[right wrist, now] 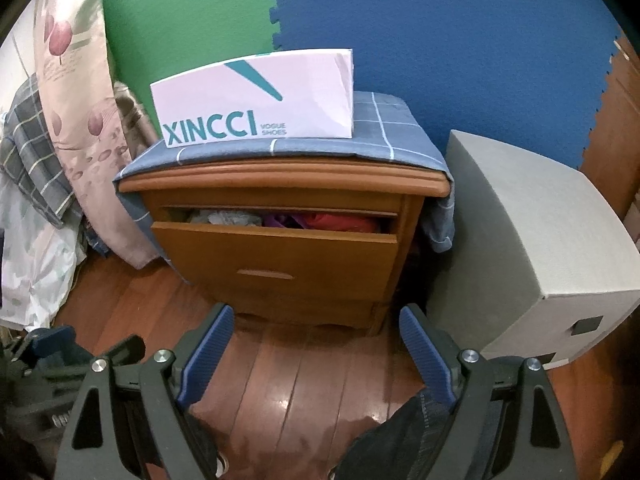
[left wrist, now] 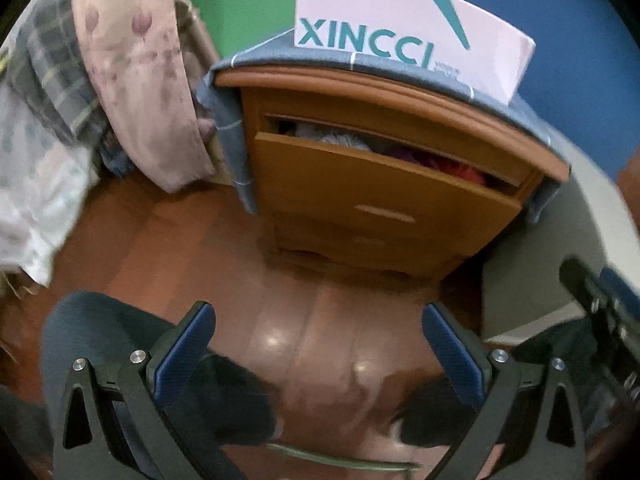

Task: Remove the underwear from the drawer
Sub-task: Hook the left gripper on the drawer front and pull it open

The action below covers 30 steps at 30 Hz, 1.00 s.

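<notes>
I see a glossy wooden floor (right wrist: 304, 384) across the lower frame. The wall behind is foam mats, green (right wrist: 180, 32) at upper left, blue (right wrist: 460, 48) to the right. A wooden nightstand (right wrist: 280, 276) stands centre, a grey box (right wrist: 532, 240) just right, bedding (right wrist: 36, 184) at left.

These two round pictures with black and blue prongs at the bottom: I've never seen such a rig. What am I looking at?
No robot here: a person holds a hand gripper in each hand, each carrying a fisheye camera looking along its two blue-padded fingers. One picture comes from the left gripper, the other from the right gripper. Both sets of jaws stand wide open and hold nothing, above a reddish wooden floor. Ahead is an orange-brown wooden nightstand with its top drawer pulled partly open, showing crumpled grey, purple and red clothing. On top lie a blue checked cloth and a white XINCCI shoe box. A grey box stands beside it.
</notes>
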{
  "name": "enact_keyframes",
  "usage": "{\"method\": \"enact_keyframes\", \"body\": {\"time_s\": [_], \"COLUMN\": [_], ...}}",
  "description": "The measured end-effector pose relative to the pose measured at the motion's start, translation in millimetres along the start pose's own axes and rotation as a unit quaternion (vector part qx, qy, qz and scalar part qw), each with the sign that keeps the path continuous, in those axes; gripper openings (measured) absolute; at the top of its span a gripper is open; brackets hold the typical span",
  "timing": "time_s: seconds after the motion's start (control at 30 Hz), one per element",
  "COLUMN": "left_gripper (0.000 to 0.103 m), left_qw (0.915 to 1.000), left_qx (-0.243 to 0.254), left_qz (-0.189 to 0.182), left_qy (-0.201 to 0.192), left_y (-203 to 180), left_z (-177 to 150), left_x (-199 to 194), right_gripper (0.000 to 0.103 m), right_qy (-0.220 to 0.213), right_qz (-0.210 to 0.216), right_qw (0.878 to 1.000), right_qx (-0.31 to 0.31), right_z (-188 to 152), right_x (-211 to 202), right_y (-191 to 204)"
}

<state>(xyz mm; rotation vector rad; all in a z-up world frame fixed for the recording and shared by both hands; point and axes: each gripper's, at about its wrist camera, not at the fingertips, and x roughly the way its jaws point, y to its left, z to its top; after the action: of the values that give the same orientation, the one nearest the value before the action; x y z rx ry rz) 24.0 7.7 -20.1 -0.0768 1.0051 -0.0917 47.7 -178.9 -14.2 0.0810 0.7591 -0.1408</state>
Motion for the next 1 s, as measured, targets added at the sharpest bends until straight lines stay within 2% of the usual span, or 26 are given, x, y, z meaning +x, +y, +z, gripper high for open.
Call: {"method": "enact_keyframes", "body": {"time_s": [0.17,0.33,0.4,0.53,0.67,0.8,1.0], "left_gripper": [0.103,0.103,0.103,0.103,0.103,0.103,0.103], "left_qw": [0.9946,0.9806,0.9735,0.9652,0.9593,0.9404,0.93], "left_qx": [-0.088,-0.176,-0.202,-0.225,-0.246,-0.306,-0.337], "left_qz": [-0.055,-0.086,-0.106,-0.133,-0.138,-0.148,-0.143], "left_qy": [0.006,0.002,0.002,-0.008,-0.005,0.018,0.032], "left_y": [15,29,32,35,39,55,64], "left_z": [22,49,60,80,97,100,103], "left_x": [22,54,67,90,114,143,170], "right_gripper": [0.087,0.087,0.087,0.087,0.087,0.087,0.087], "right_qy": [0.004,0.009,0.012,0.021,0.03,0.046,0.055], "right_qz": [0.005,0.011,0.012,0.011,0.013,0.019,0.02], "right_qw": [1.0,1.0,0.999,0.999,0.998,0.998,0.998], "right_qx": [0.013,0.024,0.029,0.04,0.048,0.04,0.022], "right_z": [0,1,1,1,0,0,-1], "right_x": [6,12,16,26,36,49,60], "right_y": [-11,-22,-25,-33,-36,-31,-21]}}
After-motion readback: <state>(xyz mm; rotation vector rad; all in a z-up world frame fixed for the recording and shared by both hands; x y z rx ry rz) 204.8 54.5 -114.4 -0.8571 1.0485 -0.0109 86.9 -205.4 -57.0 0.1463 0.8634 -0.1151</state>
